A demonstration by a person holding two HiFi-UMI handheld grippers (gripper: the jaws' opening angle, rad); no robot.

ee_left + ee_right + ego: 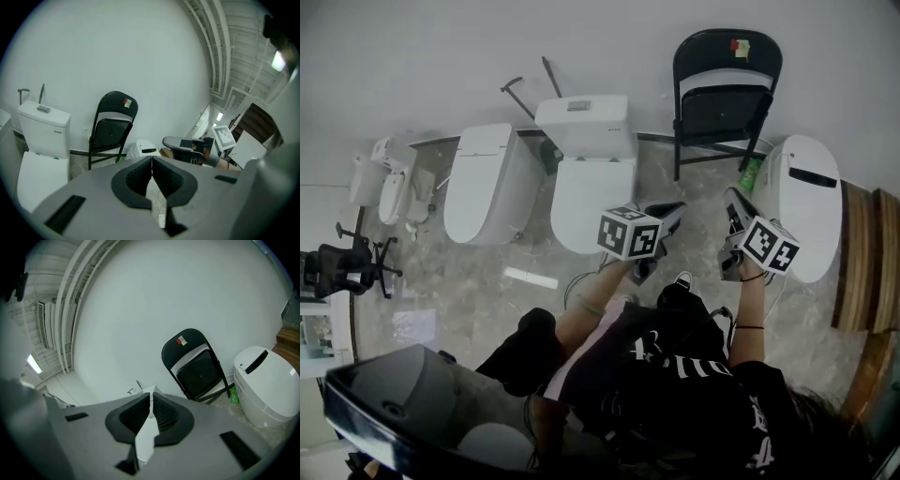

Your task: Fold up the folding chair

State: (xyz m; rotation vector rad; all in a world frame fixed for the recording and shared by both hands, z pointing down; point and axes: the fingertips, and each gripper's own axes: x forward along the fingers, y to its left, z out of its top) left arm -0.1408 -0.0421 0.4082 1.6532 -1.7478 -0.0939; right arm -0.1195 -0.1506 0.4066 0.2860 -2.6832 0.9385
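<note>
Black and steel-framed, the chair (727, 94) stands against the white wall (581, 37), between one toilet (586, 159) and another (811, 197), with its seat apparently tipped up toward the backrest. A green bottle (751, 174) sits by its foot. The left gripper (151, 161) has its jaws pressed together with nothing between them. The right gripper (150, 399) is likewise closed and empty. Both are held in the air, well short of the chair and pointing toward it.
</note>
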